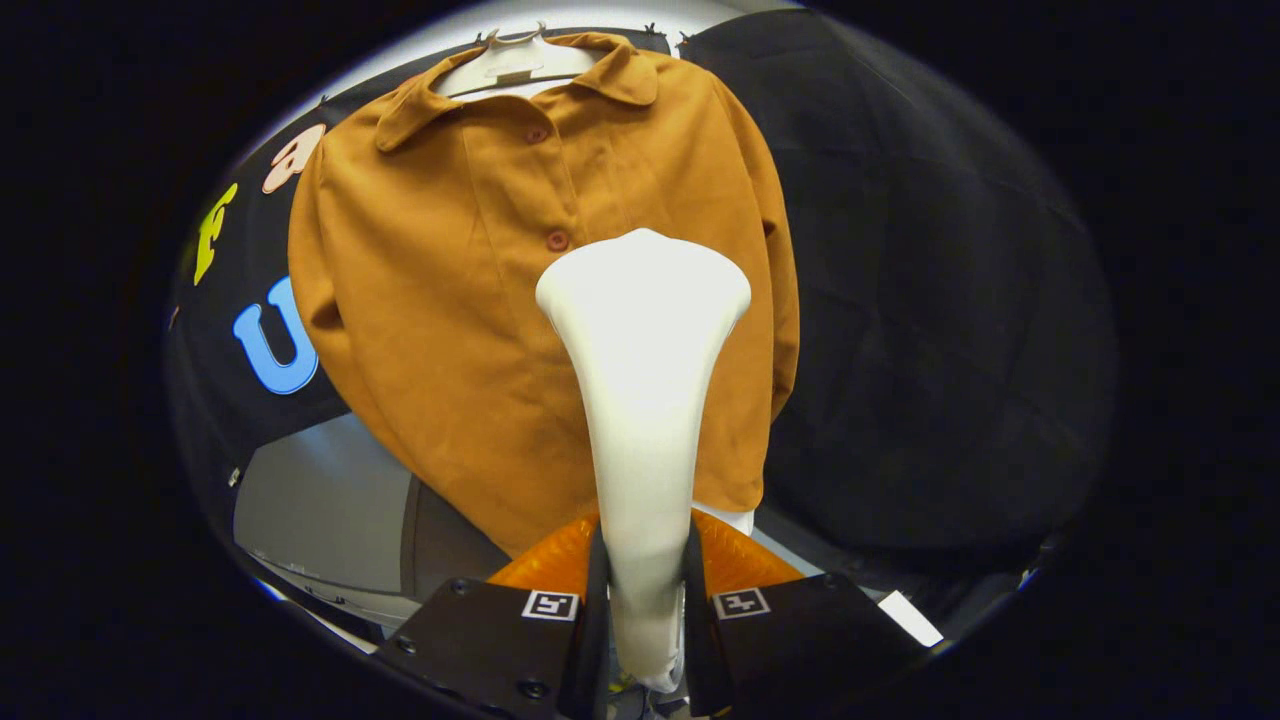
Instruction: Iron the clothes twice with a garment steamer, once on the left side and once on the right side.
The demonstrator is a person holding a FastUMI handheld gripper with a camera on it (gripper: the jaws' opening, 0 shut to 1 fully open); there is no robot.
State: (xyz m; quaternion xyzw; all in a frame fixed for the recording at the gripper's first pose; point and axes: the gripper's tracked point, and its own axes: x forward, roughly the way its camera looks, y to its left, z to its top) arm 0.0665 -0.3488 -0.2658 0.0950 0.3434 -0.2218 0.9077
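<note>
A brown button-up shirt [450, 300] hangs on a white hanger [510, 65] against the black booth wall. A white garment steamer [645, 340] rises from between my fingers, its wide head in front of the shirt's right half, just right of the button row. My gripper [645, 590] is shut on the steamer's narrow handle, with both black fingers [597, 600] pressing its sides. An orange part [545, 560] of the steamer shows behind the fingers. Whether the head touches the cloth I cannot tell.
Black cloth [930, 330] covers the wall to the right of the shirt. A grey surface [320, 500] lies below the shirt's left hem. A small white piece [910, 618] lies beside my right finger.
</note>
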